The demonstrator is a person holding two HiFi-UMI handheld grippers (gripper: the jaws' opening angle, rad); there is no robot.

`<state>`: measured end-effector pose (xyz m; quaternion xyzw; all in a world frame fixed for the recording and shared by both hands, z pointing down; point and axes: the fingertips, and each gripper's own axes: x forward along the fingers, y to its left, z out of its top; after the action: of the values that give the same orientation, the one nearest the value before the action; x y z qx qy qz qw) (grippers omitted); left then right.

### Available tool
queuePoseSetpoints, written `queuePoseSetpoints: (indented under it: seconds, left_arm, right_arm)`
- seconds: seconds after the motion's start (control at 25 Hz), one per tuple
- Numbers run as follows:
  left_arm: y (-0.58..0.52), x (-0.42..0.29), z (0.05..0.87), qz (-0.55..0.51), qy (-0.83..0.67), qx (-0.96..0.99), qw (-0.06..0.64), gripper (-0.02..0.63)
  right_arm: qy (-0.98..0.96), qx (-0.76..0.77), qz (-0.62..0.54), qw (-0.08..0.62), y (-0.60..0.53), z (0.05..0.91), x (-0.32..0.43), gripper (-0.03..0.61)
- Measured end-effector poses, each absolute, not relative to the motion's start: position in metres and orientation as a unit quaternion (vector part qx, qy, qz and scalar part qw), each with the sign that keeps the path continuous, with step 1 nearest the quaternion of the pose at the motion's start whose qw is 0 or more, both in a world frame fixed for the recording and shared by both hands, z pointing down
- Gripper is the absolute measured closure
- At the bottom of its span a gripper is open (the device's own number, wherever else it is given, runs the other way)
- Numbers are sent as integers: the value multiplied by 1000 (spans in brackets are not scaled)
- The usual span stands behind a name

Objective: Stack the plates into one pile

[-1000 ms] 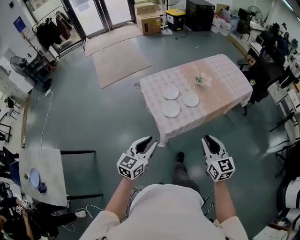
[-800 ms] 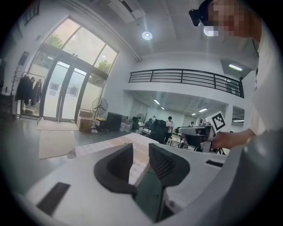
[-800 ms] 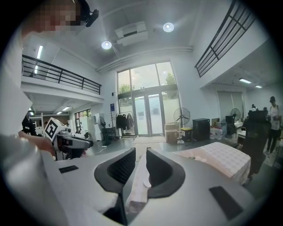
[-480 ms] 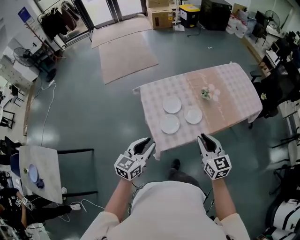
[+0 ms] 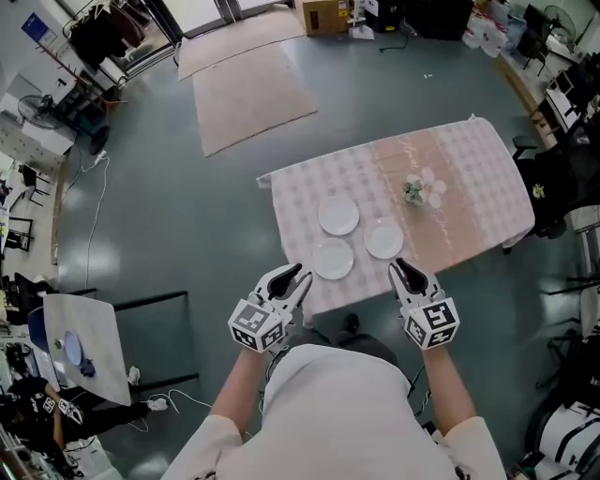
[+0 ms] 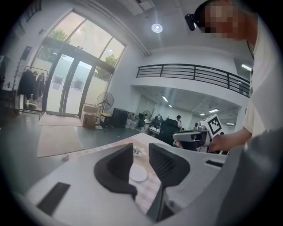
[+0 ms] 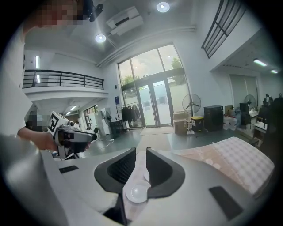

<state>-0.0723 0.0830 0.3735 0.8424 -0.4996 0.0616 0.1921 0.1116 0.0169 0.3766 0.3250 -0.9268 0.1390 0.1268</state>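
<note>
Now, step: approach to the table (image 5: pixel 469 159), three plates lying apart, unstacked.
Technique: probably low and level, one jaw under a rim, no dragging of the cloth (image 5: pixel 291 192).
Left gripper (image 5: pixel 298 277): jaws apart, empty; near plate (image 5: pixel 333 259) just ahead, untouched.
Right gripper (image 5: pixel 405 269): jaws apart, empty; right plate (image 5: pixel 383 238) just ahead; far plate (image 5: pixel 338 216) beyond.

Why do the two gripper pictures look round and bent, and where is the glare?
Left gripper view: the wide-angle lens curves the railing and darkens the corners, and the ceiling lamp glares. Right gripper view: same bulge, and two lamps flare. Head view: evenly lit, with the table sharp.
</note>
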Motion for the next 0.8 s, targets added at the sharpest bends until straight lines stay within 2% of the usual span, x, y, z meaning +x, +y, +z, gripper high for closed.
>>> queuePoseSetpoints:
  seconds: [0.36, 0.8]
  left_arm:
    - [50, -110, 387, 89, -454, 866, 190, 497]
    - [26, -135, 446, 124, -388, 880, 243, 497]
  right_arm:
    - [-903, 373, 166, 133, 5, 400, 81, 491]
    - [-876, 412, 189, 166, -2, 428, 54, 491]
